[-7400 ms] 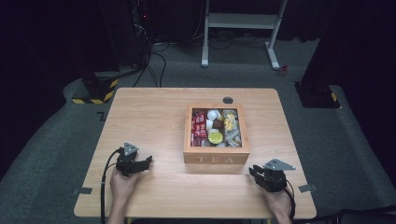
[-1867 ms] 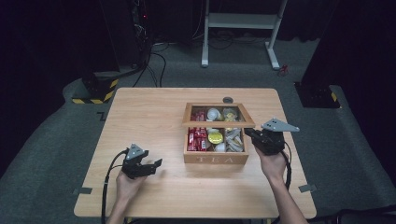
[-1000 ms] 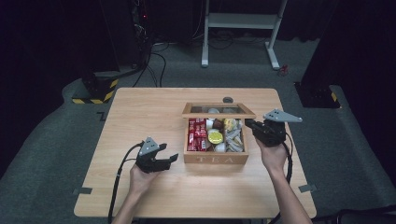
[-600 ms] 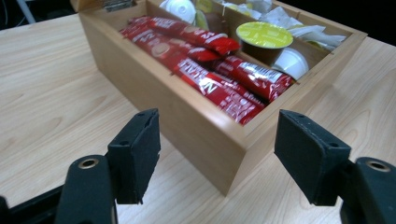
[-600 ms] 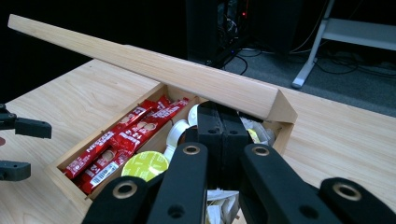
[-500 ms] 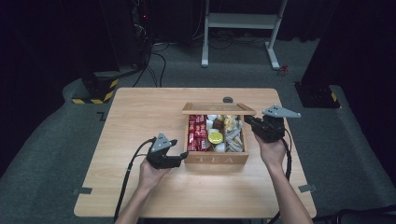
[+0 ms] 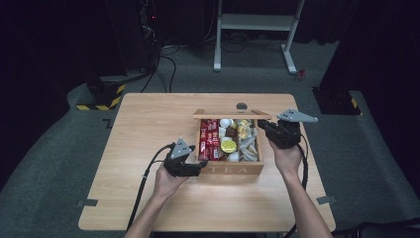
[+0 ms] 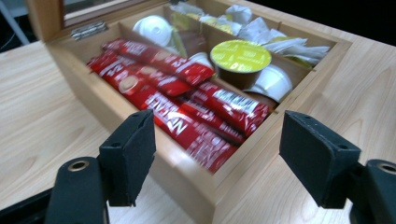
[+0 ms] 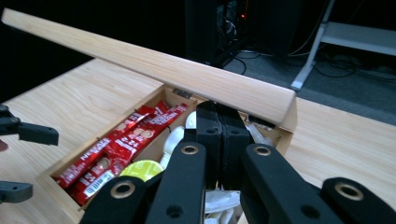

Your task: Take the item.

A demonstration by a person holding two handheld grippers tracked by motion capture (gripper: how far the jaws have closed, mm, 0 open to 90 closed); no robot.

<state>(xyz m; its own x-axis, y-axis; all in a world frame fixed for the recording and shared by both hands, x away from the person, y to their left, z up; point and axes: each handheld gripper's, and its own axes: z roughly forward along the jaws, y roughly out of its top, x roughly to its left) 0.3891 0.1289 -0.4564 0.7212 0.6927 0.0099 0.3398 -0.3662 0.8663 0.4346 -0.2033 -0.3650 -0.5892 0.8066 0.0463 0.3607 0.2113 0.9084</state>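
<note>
At the far right corner of the wooden tea box (image 7: 233, 168), right gripper (image 7: 265, 126) with jaws pressed flat together, nothing between them, tips tucked just under the front edge of the hinged lid (image 7: 232, 114). Seems to prop the lid rather than pinch it. Whether the tips actually touch the wood: cannot tell.

Near the box's left front corner, left gripper (image 7: 200, 166) with jaws spread wide, empty, straddling the corner without touching it.

Between the two, box near the middle of the table (image 7: 148, 129), "TEA" face toward the person. Lid part-open, tilted up on back hinges, long axis running left to right across the table.

Inside: red sachets (image 8: 159, 93) in the left compartment, lying front to back; yellow-topped capsule (image 8: 240, 56) and white capsules (image 8: 154, 28) in the middle; pale wrapped packets to the right.

Likely stiff, light wood, smooth enough to slide off closed tips. Best taken at the lid's front edge, near its middle. Hinges small, so no twisting.
</note>
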